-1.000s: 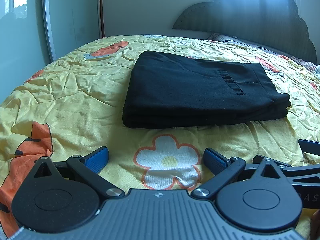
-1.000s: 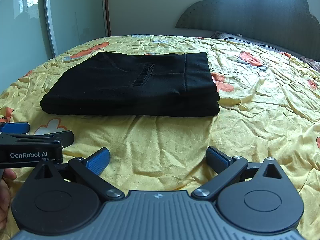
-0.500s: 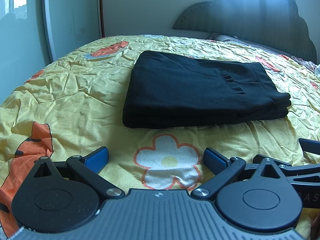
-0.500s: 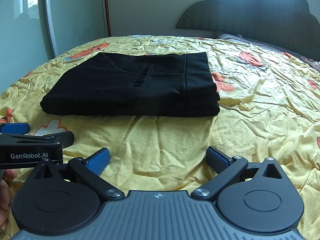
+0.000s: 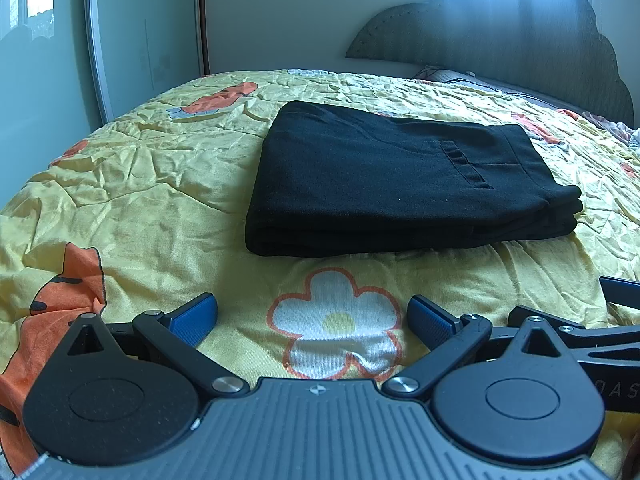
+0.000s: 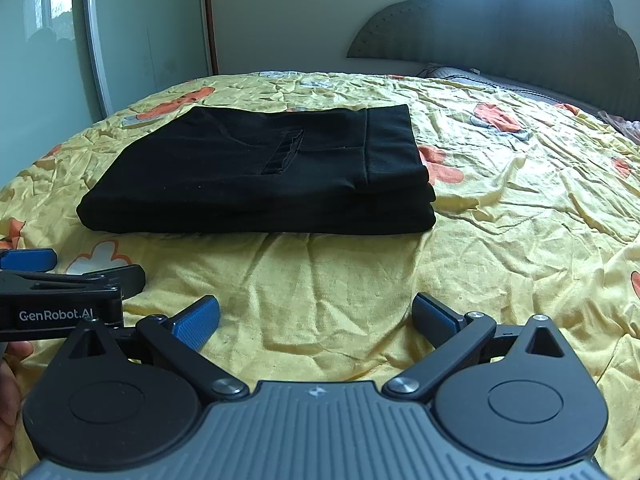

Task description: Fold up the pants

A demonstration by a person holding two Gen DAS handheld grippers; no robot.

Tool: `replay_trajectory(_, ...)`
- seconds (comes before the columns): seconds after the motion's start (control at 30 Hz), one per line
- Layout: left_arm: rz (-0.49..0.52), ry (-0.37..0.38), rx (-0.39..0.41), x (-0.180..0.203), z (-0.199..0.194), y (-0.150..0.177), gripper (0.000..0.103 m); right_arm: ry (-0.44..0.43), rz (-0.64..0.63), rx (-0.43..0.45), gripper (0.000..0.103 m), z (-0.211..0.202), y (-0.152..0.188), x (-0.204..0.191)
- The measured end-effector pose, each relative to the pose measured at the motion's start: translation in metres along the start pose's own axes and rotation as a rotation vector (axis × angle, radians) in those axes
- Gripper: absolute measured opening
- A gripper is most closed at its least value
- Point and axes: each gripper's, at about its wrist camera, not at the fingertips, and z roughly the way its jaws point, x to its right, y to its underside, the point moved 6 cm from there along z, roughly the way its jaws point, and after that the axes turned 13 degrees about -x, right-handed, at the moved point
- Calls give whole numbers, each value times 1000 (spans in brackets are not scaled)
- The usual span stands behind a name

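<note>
The black pants [image 5: 392, 176] lie folded into a thick, neat rectangle out in the middle of the bed, resting flat on the yellow flowered bedspread [image 5: 140, 184], stacked layers showing along the near edge and a back pocket facing up on top. From the right wrist view the same bundle [image 6: 264, 172] sits left of centre, waistband end toward the right, well clear of the bed's near edge. The left gripper [image 5: 312, 316] hovers low over the bedspread near that edge, its blue pads [image 5: 194, 318] spread wide apart with nothing between them but a white flower print [image 5: 338, 324]. The right gripper [image 6: 316, 318] is in the same pose, fingers splayed wide and holding nothing, bare yellow cloth showing between its pads. The two tools sit side by side, each one poking into the other's view at the edge, both well short of the pants. Beyond the bundle, the dark scalloped headboard [image 5: 500, 40] rises at the far right end of the bed, with a mirrored wardrobe door [image 6: 148, 32] along the left wall.
</note>
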Motion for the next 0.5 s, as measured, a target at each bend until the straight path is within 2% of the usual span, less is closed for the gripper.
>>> replay_trajectory(0.17, 0, 0, 0, 0, 0, 0, 103, 22, 76, 13, 103, -2, 1, 10)
replay_trajectory(0.3, 0, 0, 0, 0, 0, 0, 103, 60, 33, -1, 103, 1, 0, 3)
replay_trajectory(0.5, 0, 0, 0, 0, 0, 0, 103, 48, 37, -2, 103, 2, 0, 6)
